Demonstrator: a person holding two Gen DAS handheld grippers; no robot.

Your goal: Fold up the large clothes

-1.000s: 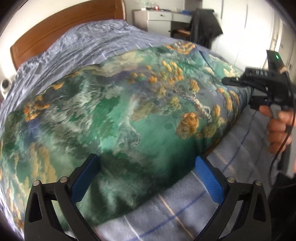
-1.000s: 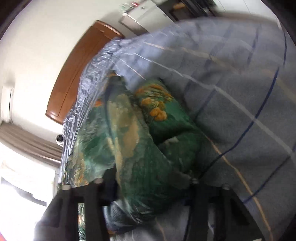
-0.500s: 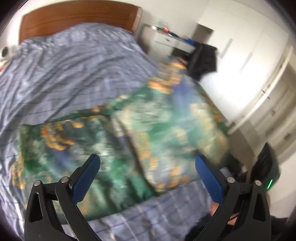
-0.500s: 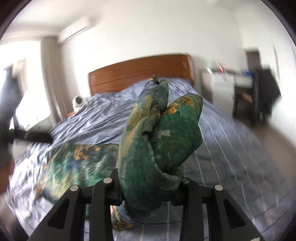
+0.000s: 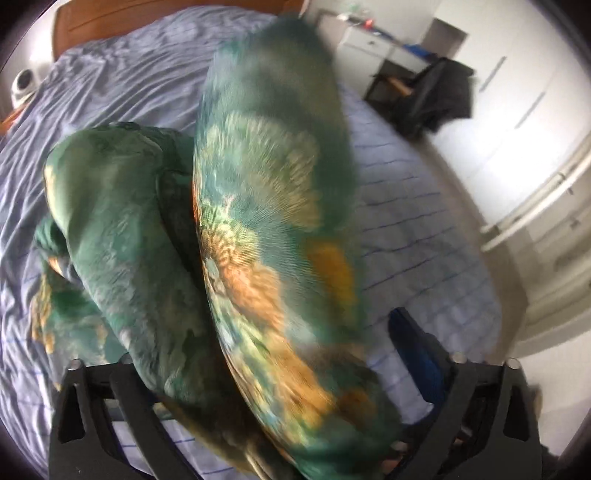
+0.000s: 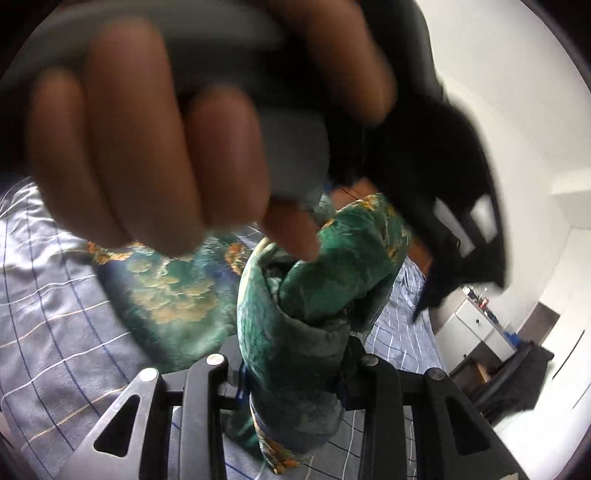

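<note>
The green floral garment [image 6: 295, 306] is bunched and lifted above the bed [image 5: 413, 236]. The right gripper [image 6: 295, 365] is closed on it; the left gripper [image 5: 266, 373] is wide apart around its folds.

Blue checked bed [image 5: 406, 229] bears the green printed garment [image 5: 122, 236]

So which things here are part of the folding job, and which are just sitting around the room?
In the job:
- green floral garment
- right gripper, shut on it
- left gripper, with fabric bunched between its fingers
- bed, the work surface

Just lying about:
- white dresser
- black clothing on a chair
- wooden headboard
</note>
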